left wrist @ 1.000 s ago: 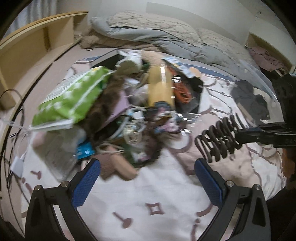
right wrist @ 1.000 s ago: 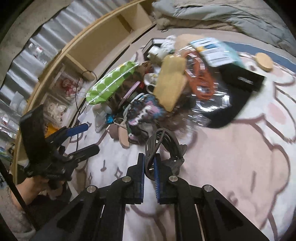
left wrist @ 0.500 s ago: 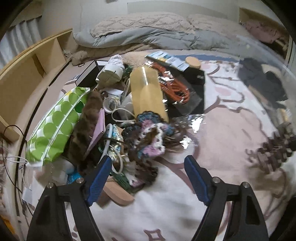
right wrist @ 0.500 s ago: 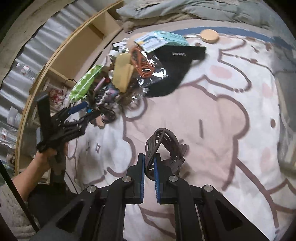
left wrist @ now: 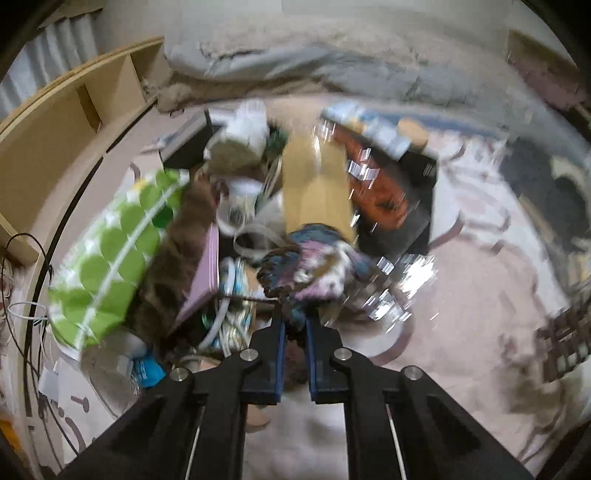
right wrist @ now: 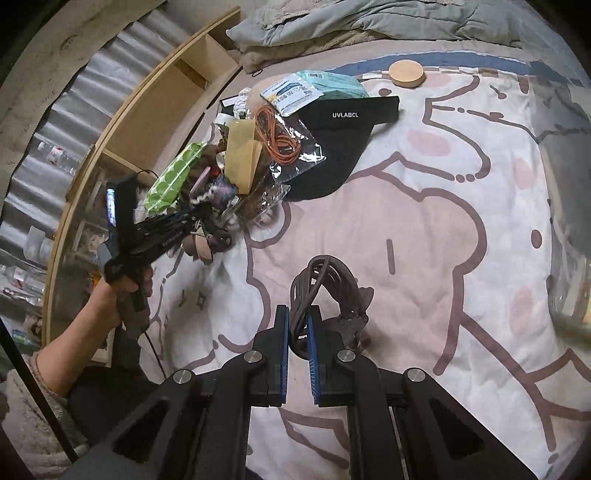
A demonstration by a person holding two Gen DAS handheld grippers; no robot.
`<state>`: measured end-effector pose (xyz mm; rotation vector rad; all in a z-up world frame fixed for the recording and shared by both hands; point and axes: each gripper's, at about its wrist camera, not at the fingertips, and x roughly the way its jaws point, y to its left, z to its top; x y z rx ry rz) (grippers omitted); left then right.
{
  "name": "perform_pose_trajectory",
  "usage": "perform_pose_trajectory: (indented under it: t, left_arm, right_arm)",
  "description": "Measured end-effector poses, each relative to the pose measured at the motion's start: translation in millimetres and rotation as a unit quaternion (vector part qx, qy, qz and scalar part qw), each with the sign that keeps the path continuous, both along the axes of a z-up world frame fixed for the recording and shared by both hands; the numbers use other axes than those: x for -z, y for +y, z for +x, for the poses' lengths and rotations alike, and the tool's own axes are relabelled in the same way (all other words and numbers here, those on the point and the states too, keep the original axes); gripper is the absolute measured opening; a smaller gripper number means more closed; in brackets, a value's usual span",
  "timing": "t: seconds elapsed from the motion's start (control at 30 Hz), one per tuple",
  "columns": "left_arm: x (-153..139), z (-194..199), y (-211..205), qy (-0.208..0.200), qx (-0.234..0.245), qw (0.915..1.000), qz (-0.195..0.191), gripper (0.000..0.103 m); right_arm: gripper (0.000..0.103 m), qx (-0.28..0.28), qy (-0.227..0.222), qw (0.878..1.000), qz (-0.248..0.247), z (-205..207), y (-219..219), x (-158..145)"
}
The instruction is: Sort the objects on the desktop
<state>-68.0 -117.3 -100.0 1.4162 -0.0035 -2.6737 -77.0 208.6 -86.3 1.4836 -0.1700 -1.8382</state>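
A heap of mixed objects lies on a patterned blanket [right wrist: 424, 229]. My left gripper [left wrist: 294, 325] is shut on the near edge of a crocheted blue, pink and white piece [left wrist: 314, 269] at the heap's front; it also shows in the right wrist view [right wrist: 192, 218]. My right gripper [right wrist: 298, 325] is shut on a dark brown hair claw clip [right wrist: 328, 288], held over the blanket to the right of the heap. The clip shows blurred at the right edge of the left wrist view [left wrist: 565, 343].
The heap holds a green dotted pack [left wrist: 110, 254], a yellow-brown envelope [left wrist: 314, 184], an orange cable in a clear bag [right wrist: 277, 136], a black cap [right wrist: 347, 147] and a round wooden coaster [right wrist: 406, 74]. A wooden shelf [right wrist: 155, 110] stands left, bedding [right wrist: 369, 22] behind.
My left gripper moved in to the heap and closed from wide open onto the crocheted piece. My right gripper carried the claw clip away to the right over the blanket.
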Motion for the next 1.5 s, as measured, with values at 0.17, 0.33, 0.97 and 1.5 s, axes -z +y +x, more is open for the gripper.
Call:
perform_pose_trajectory:
  t: [0.17, 0.33, 0.97, 1.5]
  left_arm:
    - [-40.8, 9.3, 3.3, 0.043, 0.002, 0.9972, 0.062, 0.009]
    - [-85.2, 23.0, 15.4, 0.095, 0.022, 0.9888, 0.113, 0.009]
    - [-203.4, 85.1, 80.7, 0.231, 0.141, 0.9475, 0.17, 0.001]
    - [-89.4, 52.9, 73.9, 0.079, 0.095, 0.9881, 0.092, 0.077]
  right_arm:
    - [0.01, 0.013, 0.003, 1.0, -0.008, -3.4, 6.5, -6.5]
    - [0.01, 0.017, 0.014, 1.0, -0.018, -4.0, 8.7, -16.4]
    - [0.01, 0.032, 0.035, 0.997, -0.055, 2.7, 31.4, -42.6]
    - [0.01, 0.026, 0.027, 0.998, -0.051, 9.0, 34.8, -39.3]
